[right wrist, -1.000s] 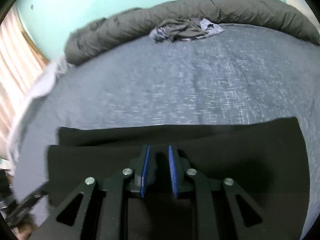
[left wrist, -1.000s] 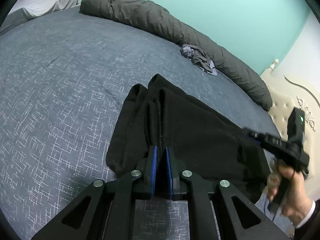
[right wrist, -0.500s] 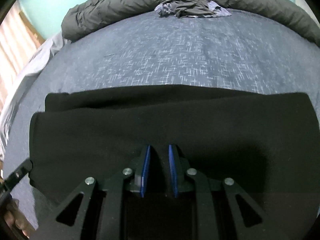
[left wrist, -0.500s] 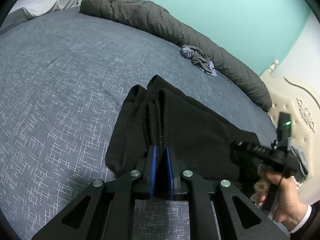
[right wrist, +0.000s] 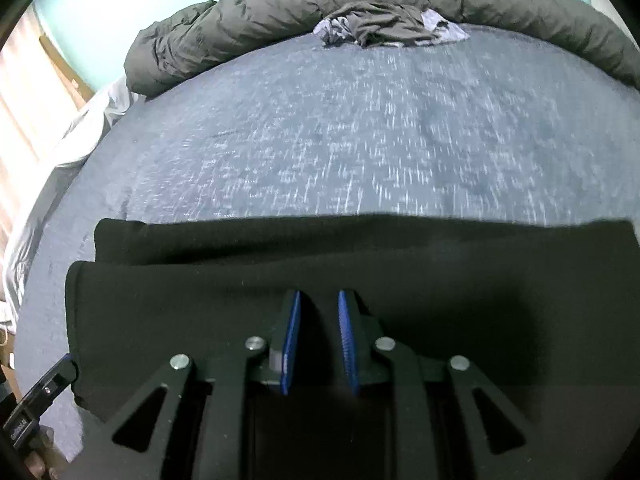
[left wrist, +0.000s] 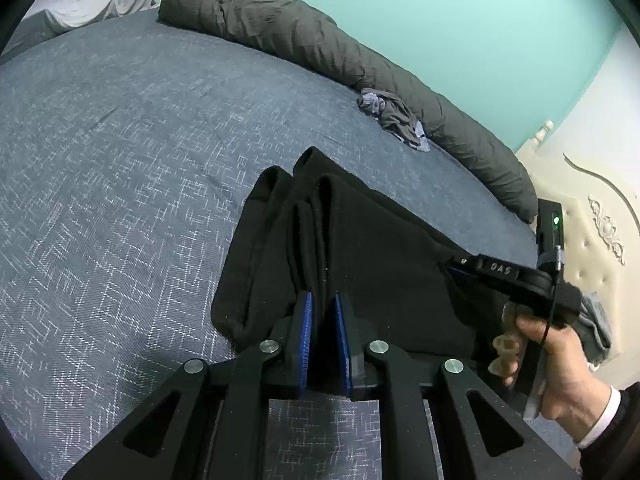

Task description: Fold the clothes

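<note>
- Since the earlier frames, the right gripper (left wrist: pixel 460 268) has risen again at the garment's far end in the left wrist view, and the bed pattern in the right wrist view now smears with motion blur.
- Bedding: a blue-grey bed sheet with a white crosshatch pattern (left wrist: pixel 140 200) covers the bed, and a long dark grey rolled duvet (left wrist: pixel 320 48) lies along its far edge against a mint-green wall (left wrist: pixel 460 20).
- Just beside the duvet sits a small crumpled grey and pale blue garment (left wrist: pixel 394 120), well apart from the work.
- Pale grey bedding (left wrist: pixel 88 4) bunches at the bed's far left corner; a cream carved headboard (left wrist: pixel 600 232) stands at the right, and pale curtains (right wrist: pixel 20 112) hang at the left of the right wrist view.
- On the sheet near the bed's near edge lies the black folded fleece garment (left wrist: pixel 380 248), in long stacked folds.
- Left gripper (left wrist: pixel 320 344): its blue-padded fingers are nearly together at the garment's near end, with dark cloth between them, apparently pinching a fold.
- Right gripper: its blue fingers stand a little apart over the black cloth, which fills the gap; whether they grip it cannot be told.
- A person's right hand (left wrist: pixel 552 364), in a dark sleeve with a white cuff, holds the right gripper's handle.
</note>
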Demonstrator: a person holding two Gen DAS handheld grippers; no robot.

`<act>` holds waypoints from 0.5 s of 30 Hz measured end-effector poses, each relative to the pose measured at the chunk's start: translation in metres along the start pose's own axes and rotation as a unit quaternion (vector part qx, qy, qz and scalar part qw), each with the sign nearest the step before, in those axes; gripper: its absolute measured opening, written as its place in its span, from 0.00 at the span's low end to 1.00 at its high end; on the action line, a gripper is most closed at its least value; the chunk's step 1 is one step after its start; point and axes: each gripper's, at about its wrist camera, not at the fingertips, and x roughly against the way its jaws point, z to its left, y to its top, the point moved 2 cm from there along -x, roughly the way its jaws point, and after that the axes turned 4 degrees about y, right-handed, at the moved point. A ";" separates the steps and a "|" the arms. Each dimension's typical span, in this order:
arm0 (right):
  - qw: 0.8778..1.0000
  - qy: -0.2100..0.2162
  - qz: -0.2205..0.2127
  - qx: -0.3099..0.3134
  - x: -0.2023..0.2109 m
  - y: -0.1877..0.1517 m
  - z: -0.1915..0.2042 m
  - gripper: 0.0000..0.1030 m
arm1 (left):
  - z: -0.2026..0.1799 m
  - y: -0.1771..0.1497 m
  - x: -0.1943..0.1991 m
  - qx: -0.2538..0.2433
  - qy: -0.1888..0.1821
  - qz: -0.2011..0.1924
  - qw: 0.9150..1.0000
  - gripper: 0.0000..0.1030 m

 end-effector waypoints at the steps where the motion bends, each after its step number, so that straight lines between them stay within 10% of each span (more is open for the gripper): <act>1: 1.000 -0.001 -0.001 0.000 0.000 0.002 -0.001 0.18 | 0.000 0.000 0.001 -0.001 0.000 0.001 1.000 0.15; 15: 0.999 0.035 0.007 0.016 0.056 -0.072 0.020 0.19 | 0.024 -0.007 0.028 0.039 -0.007 0.000 0.999 0.33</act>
